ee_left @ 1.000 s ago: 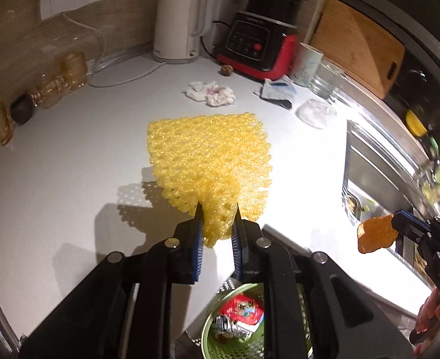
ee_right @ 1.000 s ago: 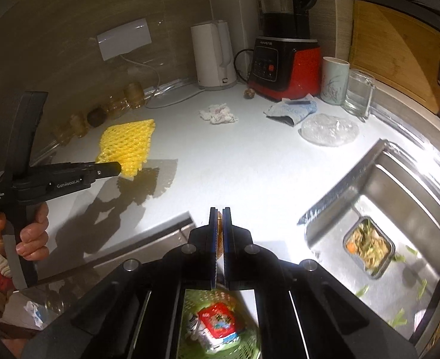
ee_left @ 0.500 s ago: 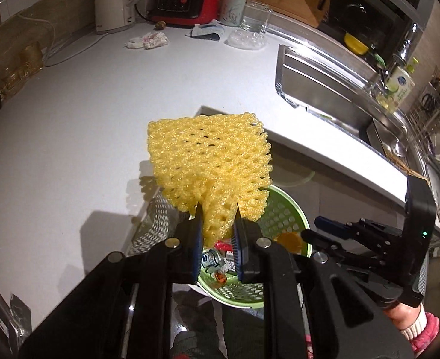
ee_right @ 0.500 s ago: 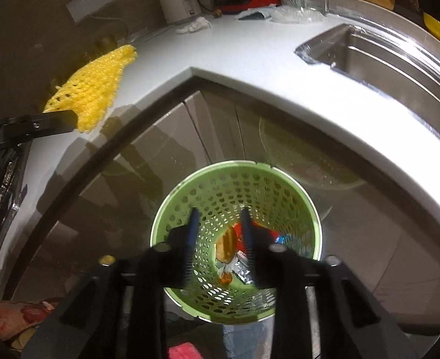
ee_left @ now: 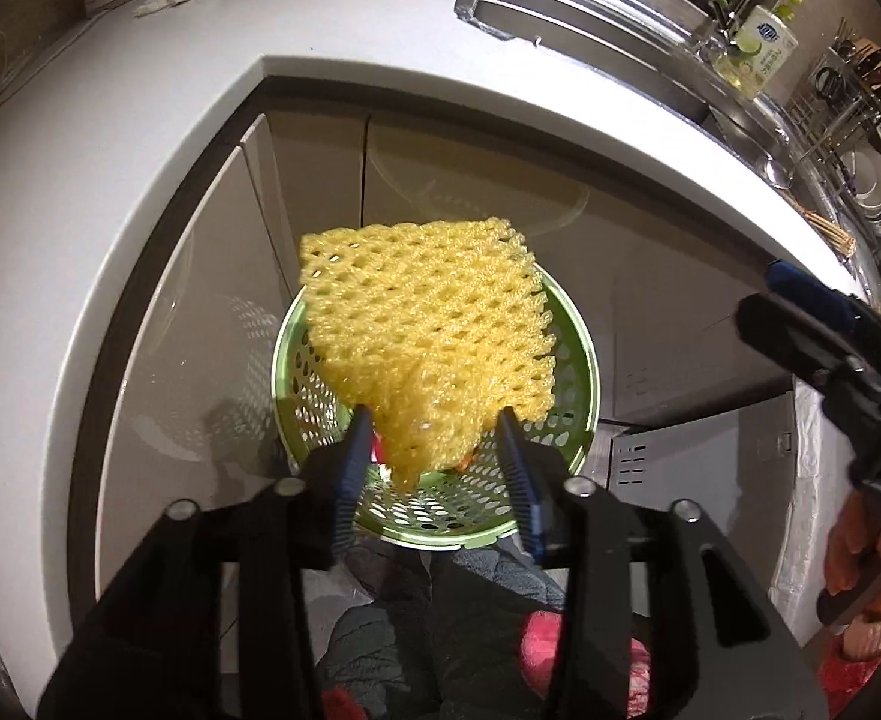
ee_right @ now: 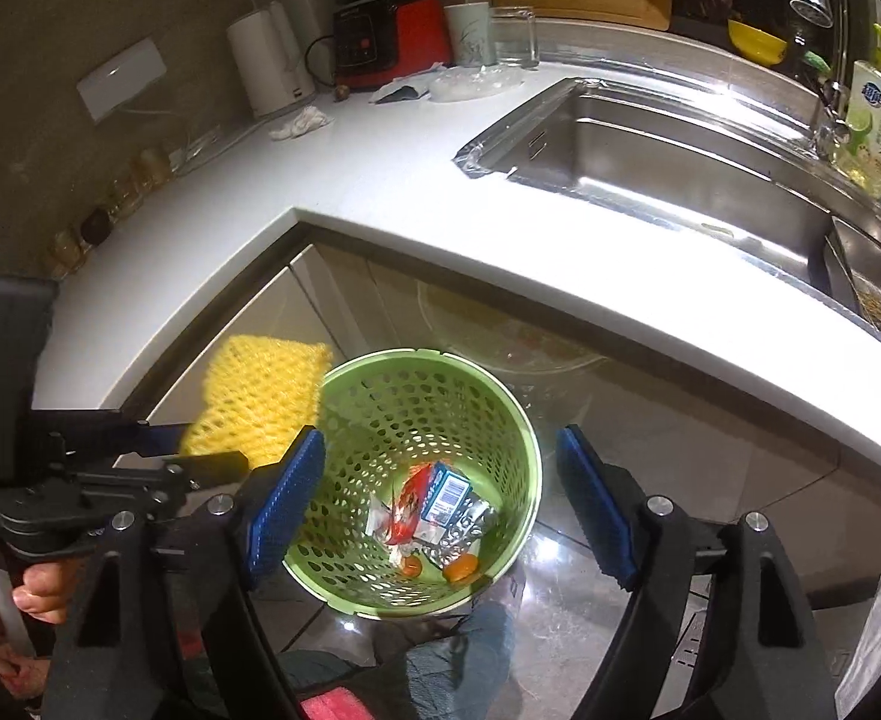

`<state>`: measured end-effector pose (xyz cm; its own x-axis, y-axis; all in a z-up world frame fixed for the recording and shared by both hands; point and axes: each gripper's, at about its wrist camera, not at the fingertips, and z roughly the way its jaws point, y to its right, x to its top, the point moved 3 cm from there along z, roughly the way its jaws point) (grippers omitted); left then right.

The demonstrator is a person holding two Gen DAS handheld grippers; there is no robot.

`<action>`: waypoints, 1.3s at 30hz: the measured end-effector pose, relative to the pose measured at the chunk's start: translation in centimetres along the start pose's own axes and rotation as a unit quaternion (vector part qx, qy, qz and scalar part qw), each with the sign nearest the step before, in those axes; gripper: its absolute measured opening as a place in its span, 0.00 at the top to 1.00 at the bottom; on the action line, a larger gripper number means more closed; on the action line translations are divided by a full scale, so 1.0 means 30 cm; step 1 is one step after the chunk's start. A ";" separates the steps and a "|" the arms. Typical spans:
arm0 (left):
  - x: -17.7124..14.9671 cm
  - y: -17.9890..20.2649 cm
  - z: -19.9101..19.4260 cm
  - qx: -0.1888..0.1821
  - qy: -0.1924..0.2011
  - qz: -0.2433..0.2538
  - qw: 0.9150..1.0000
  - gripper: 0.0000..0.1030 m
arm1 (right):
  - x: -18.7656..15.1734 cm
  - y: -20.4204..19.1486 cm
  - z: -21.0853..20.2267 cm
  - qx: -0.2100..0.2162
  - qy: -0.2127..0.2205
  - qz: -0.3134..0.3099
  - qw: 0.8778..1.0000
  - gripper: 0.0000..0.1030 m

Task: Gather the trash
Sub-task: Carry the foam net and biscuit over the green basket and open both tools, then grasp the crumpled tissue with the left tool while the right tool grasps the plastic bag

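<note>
The yellow foam fruit net (ee_left: 434, 348) hangs over the green perforated plastic basket (ee_right: 500, 396), between the spread jaws of the left gripper (ee_left: 434, 444), apparently released. The right gripper (ee_right: 440, 504) is wide open and empty. A crumpled white tissue (ee_right: 299, 122) and other litter remain on the white counter (ee_right: 380, 180).

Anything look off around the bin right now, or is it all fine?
Nothing spilled or damaged. The yellow foam net sits loose between the left tool's open jaws above the green basket, partly overhanging its rim in the right wrist view. The right tool is open, empty.
</note>
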<state>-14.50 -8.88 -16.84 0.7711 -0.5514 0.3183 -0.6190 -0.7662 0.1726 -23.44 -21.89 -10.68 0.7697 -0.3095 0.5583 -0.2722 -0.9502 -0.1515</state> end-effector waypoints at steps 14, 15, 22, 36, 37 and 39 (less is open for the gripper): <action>0.141 -0.021 -0.188 0.030 0.080 -0.013 0.996 0.12 | 0.090 0.027 -0.095 -0.019 0.027 0.005 0.999 0.23; 0.163 -0.030 -0.206 0.034 0.090 -0.017 0.995 0.12 | 0.114 0.024 -0.101 -0.017 0.032 0.003 0.999 0.19; 0.354 -0.173 -0.318 0.087 0.158 -0.060 0.982 0.08 | 0.354 -0.008 -0.069 0.004 0.069 -0.031 0.997 0.15; 0.846 -0.457 -0.246 0.176 0.205 -0.178 0.946 0.08 | 0.947 0.024 0.316 0.051 0.087 -0.093 0.991 0.02; 0.879 -0.477 -0.227 0.182 0.204 -0.184 0.944 0.08 | 0.980 0.025 0.358 0.052 0.084 -0.096 0.990 0.02; 0.950 -0.521 -0.175 0.196 0.197 -0.196 0.940 0.08 | 1.044 0.027 0.451 0.052 0.075 -0.105 0.990 0.02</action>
<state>16.37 -10.90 -5.58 0.7654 -0.0951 0.6365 -0.1372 -0.9904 0.0170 8.25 -32.83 -4.35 0.7060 -0.1030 0.7007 -0.0485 -0.9941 -0.0972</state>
